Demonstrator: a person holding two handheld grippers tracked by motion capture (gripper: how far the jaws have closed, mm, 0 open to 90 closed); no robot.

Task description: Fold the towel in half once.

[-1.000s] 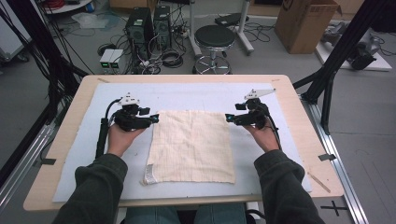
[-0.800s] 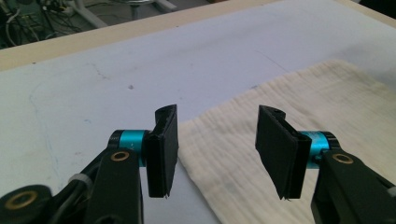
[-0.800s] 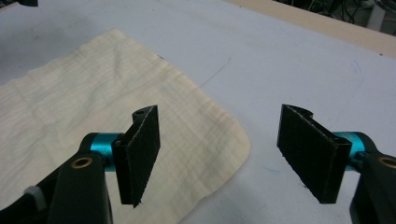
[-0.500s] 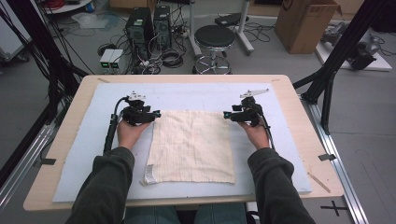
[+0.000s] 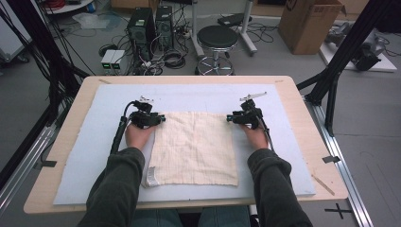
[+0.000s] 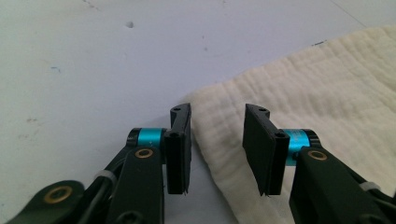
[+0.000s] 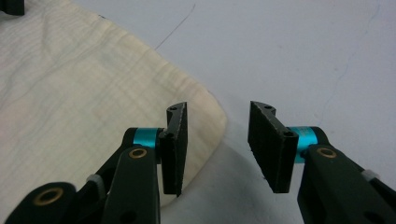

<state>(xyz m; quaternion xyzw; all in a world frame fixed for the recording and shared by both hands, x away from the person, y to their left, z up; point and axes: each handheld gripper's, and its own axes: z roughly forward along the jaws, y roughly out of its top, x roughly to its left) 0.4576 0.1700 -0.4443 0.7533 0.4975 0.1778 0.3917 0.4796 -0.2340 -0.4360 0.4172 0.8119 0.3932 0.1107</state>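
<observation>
A cream muslin cloth lies flat on the pale blue mat covering the bench. At its far corners, the left gripper straddles one corner with fingers apart, while the right gripper sits at the other, fingers apart, the corner beneath its left finger.

A wooden table stands on a grey floor. Behind it are a black stool, a cardboard box and computers.
</observation>
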